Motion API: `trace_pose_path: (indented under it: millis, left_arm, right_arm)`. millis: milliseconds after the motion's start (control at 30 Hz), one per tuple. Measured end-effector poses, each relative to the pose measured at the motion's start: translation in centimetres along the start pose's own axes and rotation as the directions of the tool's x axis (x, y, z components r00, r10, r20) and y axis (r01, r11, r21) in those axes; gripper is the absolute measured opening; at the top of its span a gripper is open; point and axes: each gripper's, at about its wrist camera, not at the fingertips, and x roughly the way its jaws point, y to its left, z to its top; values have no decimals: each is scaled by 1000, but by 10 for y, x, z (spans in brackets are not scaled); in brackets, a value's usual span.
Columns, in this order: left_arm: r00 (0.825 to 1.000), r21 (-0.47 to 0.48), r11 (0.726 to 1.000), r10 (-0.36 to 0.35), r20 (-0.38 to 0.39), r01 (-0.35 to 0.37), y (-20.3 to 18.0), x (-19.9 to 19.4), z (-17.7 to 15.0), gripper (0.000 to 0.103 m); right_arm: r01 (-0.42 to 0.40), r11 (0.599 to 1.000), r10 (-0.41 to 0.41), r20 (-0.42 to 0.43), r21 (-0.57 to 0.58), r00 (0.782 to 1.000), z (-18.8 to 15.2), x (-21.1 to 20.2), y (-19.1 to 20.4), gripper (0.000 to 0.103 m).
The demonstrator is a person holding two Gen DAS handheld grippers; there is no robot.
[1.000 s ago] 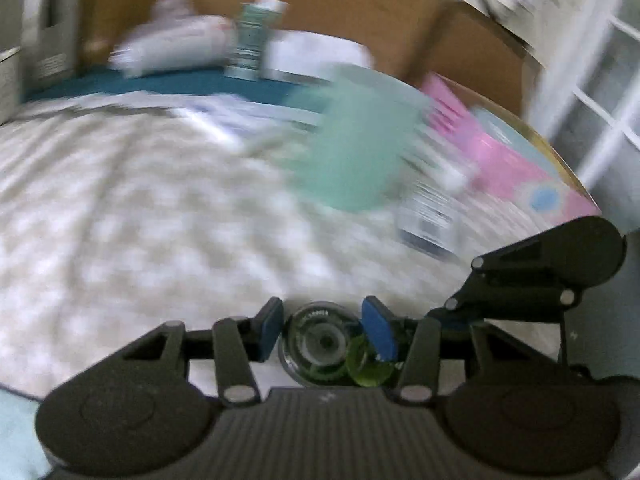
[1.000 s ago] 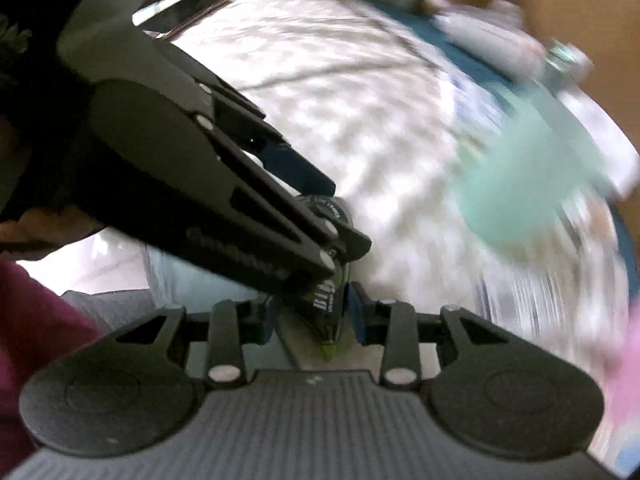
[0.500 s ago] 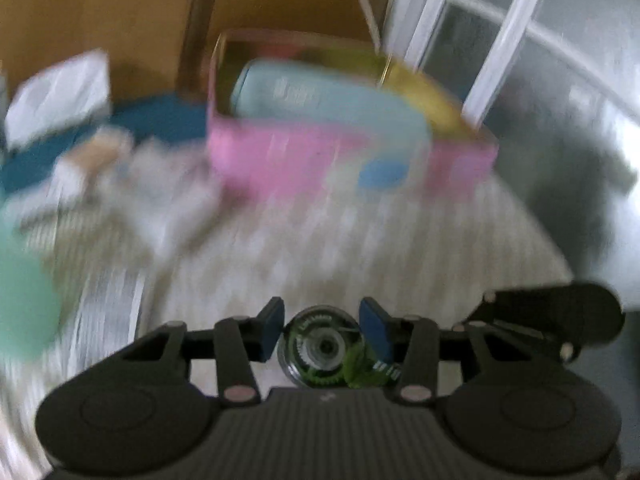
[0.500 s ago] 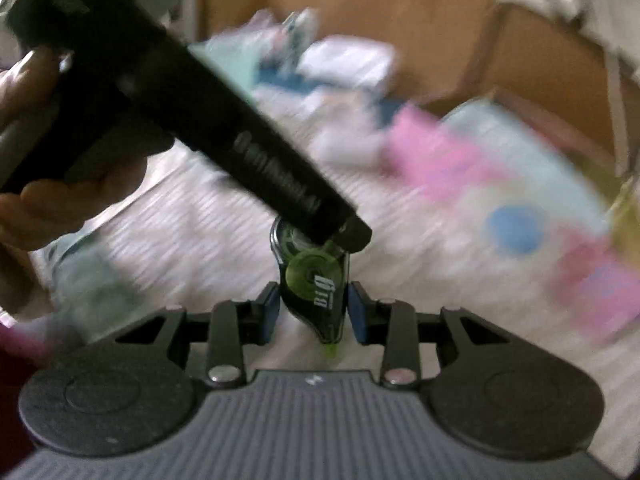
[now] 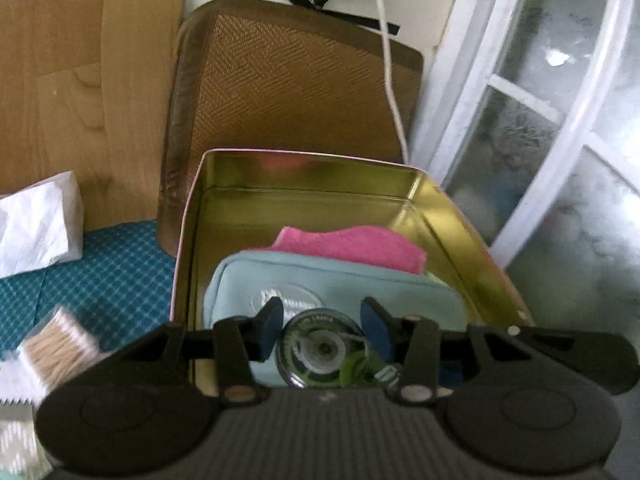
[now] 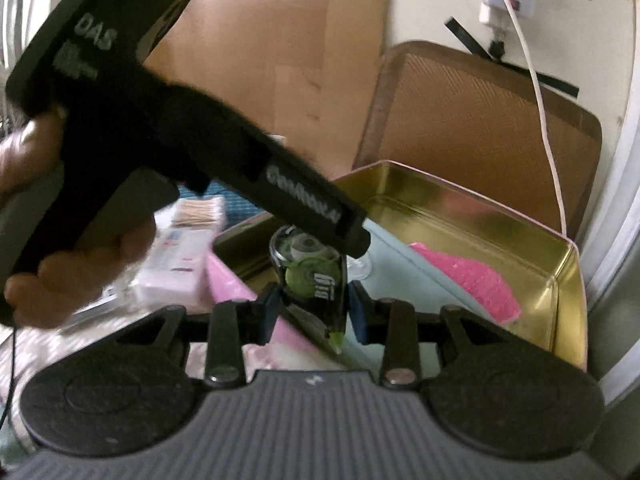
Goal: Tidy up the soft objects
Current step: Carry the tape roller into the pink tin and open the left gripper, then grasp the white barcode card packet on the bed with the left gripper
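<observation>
- Left wrist view: left claw [image 5: 322, 320] hangs over an open gold-lined tin [image 5: 304, 168], angled down into it.
- Its blue pads are clenched on a clear-and-green tape dispenser [image 5: 320, 350], gripped by the round sides; it's held above the tin's contents, prob. to drop it in.
- In the tin: pale blue pouch [image 5: 340, 280] nearest, pink cloth [image 5: 352, 246] tucked behind it, so the soft items are already inside.
- Left of the tin, on blue checked fabric [image 5: 100, 272]: cotton-swab pack [image 5: 56, 344], white tissue [image 5: 36, 228].
- Right wrist view: right claw [image 6: 312, 312] also grips the dispenser, lower down, nozzle pointing toward the camera.
- The left claw's finger [image 6: 316, 210] crosses from upper left w/ a hand [image 6: 80, 264] on its handle, and meets the dispenser's top; a two-claw hold, likely to steady it.
</observation>
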Motion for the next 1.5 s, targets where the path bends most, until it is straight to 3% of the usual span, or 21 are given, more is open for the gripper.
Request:
trace_pose_path:
  millis: [67, 100, 133, 200, 300, 433, 667, 833, 933, 1000, 1133, 1233, 1333, 1400, 1500]
  left_arm:
    - [1000, -6, 1000, 22, -10, -22, 4, 13, -2, 54]
    - [999, -13, 999, 45, -23, -46, 6, 20, -4, 54]
    - [997, -19, 997, 73, -27, -74, 7, 26, -6, 54]
    - [992, -23, 992, 125, 4, -124, 10, 25, -11, 54]
    - [986, -19, 988, 155, 52, -155, 13, 5, -22, 54]
    - [973, 36, 978, 200, 117, -206, 4, -34, -44, 55]
    - [976, 85, 985, 132, 176, -148, 7, -110, -94, 56]
    - [979, 95, 986, 121, 163, -138, 34, -167, -160, 57]
    - [972, 96, 976, 181, 151, -196, 55, -192, -193, 57]
    - [965, 65, 968, 234, 118, -243, 73, -199, -207, 55]
    - [969, -35, 971, 239, 67, -237, 100, -199, -219, 55]
    - [962, -25, 965, 263, 71, -262, 102, -191, -219, 55]
    - [967, -27, 970, 244, 70, -243, 101, -180, -215, 58]
    - [968, -17, 971, 240, 70, -240, 98, -173, -214, 66]
    - [971, -11, 973, 231, 58, -230, 95, -161, -212, 70]
  right_arm:
    - [39, 999, -39, 3, 12, 999, -1, 14, -7, 42]
    - [104, 995, -104, 3, -9, 995, -3, 24, -8, 58]
    - [172, 984, -172, 1, -36, 985, -4, 32, -8, 65]
    - [261, 964, -261, -7, -41, 965, -12, 44, -11, 66]
    - [226, 970, -229, 23, 88, 973, -17, 29, -17, 61]
    - [200, 969, -214, 93, 144, 972, -21, 5, -7, 61]
    - [100, 976, -140, 210, 193, 967, -32, -40, 33, 61]
    - [-37, 975, -8, 201, 218, 980, -50, -46, 73, 52]
    - [-116, 969, 82, 159, 218, 984, -51, -33, 102, 52]
    - [-139, 974, 115, 138, 178, 984, -46, -22, 122, 52]
    - [-191, 970, 179, 93, 148, 979, -35, -3, 146, 52]
    - [-179, 976, 172, 63, 122, 983, -27, 10, 153, 53]
    - [-172, 974, 167, 42, 146, 985, -24, 21, 153, 53]
    - [-184, 968, 181, 31, 170, 983, -23, 28, 148, 53]
    - [-215, 953, 218, 10, 213, 976, -18, 48, 141, 55]
